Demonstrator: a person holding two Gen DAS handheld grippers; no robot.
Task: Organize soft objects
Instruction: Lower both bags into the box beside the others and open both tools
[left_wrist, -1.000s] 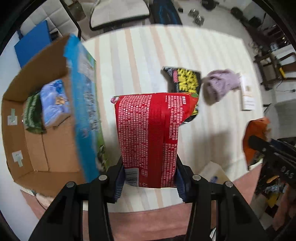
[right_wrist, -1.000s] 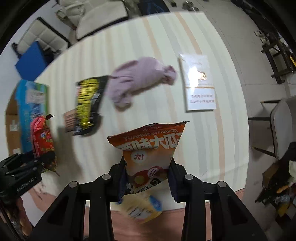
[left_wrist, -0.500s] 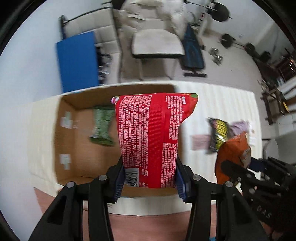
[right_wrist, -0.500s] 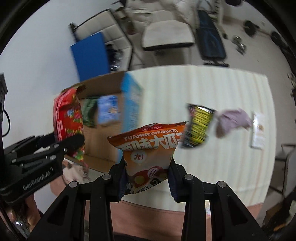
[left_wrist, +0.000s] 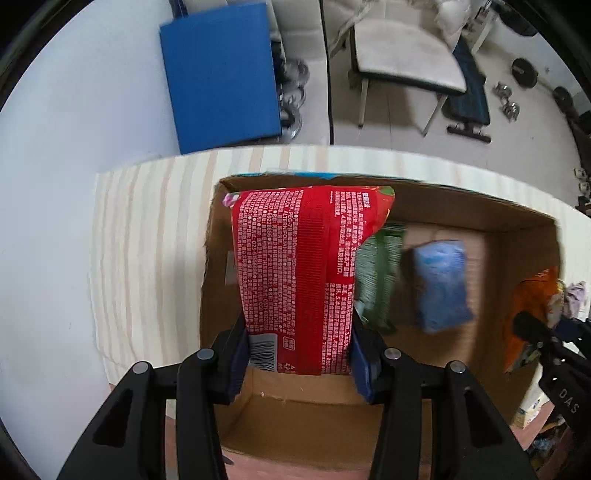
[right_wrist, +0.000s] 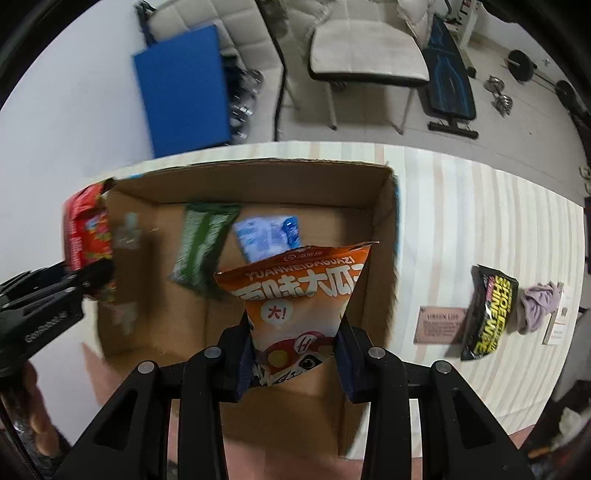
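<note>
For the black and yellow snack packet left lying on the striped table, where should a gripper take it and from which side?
Come straight down on the black and yellow snack packet and pinch across its narrow width near mid-length. It lies flat on the striped table, long and slim, both long edges apparently clear.

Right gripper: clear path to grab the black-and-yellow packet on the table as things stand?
Probably not yet. The right gripper is shut on the orange snack bag over the cardboard box; the black-and-yellow packet lies unobstructed on the table outside the box.

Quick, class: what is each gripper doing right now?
Left gripper: shut on the red bag.
Right gripper: shut on the orange bag.
</note>
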